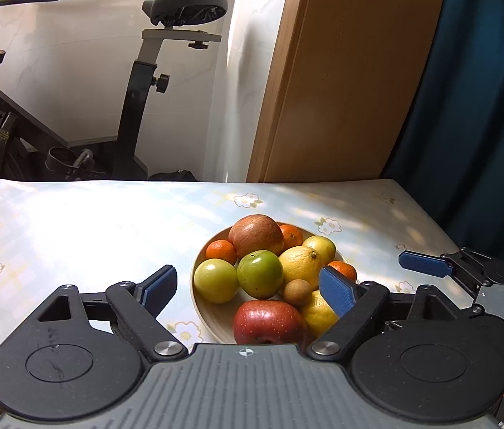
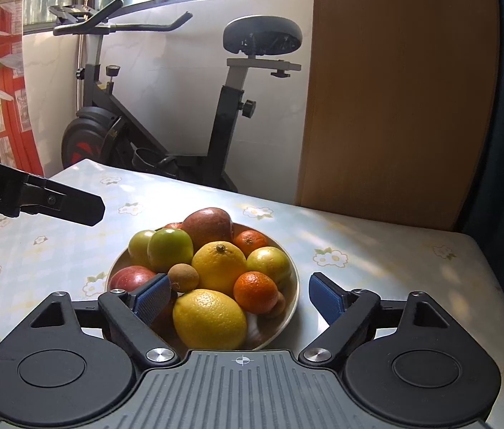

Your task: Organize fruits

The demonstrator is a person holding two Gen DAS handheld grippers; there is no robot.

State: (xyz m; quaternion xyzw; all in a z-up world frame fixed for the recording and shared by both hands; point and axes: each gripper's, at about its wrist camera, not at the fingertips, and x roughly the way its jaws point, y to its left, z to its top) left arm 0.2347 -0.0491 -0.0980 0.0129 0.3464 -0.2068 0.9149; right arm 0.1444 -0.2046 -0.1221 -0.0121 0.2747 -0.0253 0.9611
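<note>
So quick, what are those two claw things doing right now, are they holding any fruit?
Left gripper: fingers open, holding nothing.
Right gripper: fingers open, holding nothing.

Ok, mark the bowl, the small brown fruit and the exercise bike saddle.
bowl (image 2: 293, 279): right wrist view, bare right rim.
small brown fruit (image 2: 184, 277): right wrist view, its middle.
exercise bike saddle (image 2: 262, 34): right wrist view, top.

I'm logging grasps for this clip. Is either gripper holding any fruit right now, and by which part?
Nothing is held. The left gripper and right gripper both stand open above the bowl, pads touching no fruit.
</note>
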